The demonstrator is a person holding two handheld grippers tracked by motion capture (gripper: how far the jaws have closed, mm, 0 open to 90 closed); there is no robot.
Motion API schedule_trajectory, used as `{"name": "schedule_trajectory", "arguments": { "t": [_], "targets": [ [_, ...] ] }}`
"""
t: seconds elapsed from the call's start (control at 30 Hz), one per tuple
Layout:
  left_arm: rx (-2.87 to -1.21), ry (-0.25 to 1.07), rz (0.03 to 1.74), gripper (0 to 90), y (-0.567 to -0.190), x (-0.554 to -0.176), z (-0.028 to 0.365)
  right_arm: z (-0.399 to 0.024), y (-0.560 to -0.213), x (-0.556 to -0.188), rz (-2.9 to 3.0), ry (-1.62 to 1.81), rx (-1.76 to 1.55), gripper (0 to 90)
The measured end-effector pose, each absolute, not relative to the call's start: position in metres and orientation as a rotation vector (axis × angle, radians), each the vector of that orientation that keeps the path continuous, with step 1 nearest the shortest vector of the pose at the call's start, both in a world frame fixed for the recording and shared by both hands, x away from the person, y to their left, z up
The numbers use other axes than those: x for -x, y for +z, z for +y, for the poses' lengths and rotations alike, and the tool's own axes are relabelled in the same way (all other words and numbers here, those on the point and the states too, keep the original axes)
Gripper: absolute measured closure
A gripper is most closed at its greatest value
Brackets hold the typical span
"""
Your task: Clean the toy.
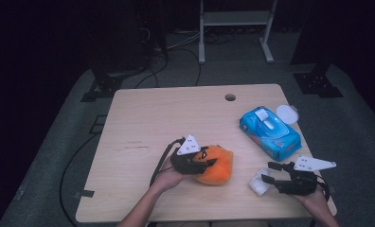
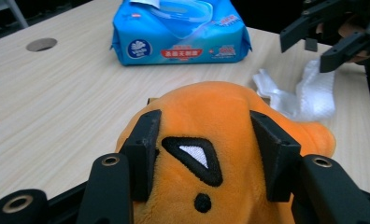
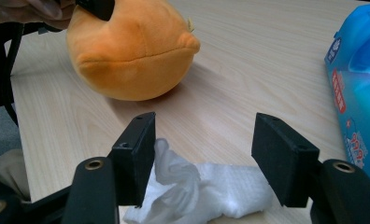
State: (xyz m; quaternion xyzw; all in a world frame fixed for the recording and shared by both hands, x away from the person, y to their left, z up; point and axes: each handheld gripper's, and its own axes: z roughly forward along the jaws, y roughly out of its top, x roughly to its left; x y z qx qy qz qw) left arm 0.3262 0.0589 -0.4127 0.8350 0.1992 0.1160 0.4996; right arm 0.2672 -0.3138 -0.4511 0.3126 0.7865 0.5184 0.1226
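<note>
1. The light wooden table (image 1: 143,118) carries everything here; a round cable hole (image 1: 230,97) sits near its far edge.
2. A blue wet-wipes pack (image 1: 270,133) lies toward the right far side of the table, its flip lid open, with a small white round lid or disc (image 1: 287,114) just beside its far corner.
3. An orange plush toy (image 1: 216,164) rests on the table near the front middle; the left gripper view shows a stitched black-and-white eye and a black dot on its surface.
4. The left gripper (image 1: 205,161), held in the person's left hand (image 1: 165,178), has its jaws clamped on the plush toy, one pad pressed into each side of the soft body.
5. The right gripper (image 1: 269,171), in the person's right hand (image 1: 313,198) near the front right corner, has its jaws apart, straddling the crumpled wipe without gripping it.
6. The white crumpled wipe (image 1: 259,183) lies on the table between the plush toy and the right hand, well apart from the pack.
</note>
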Motion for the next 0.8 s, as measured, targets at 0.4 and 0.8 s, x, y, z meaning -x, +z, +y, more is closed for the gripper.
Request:
{"name": "schedule_trajectory", "arguments": {
  "t": [0.4,0.8],
  "targets": [
    [-2.024,0.373,0.531,49.2,-0.407,-0.347,0.071,-0.318,-0.433,-0.269,2.214,1.577,-0.907,38.6],
    [-2.035,0.391,0.580,38.9,-0.415,-0.355,0.077,-0.318,-0.434,-0.275,2.218,1.508,-0.932,38.1]
  ]
}}
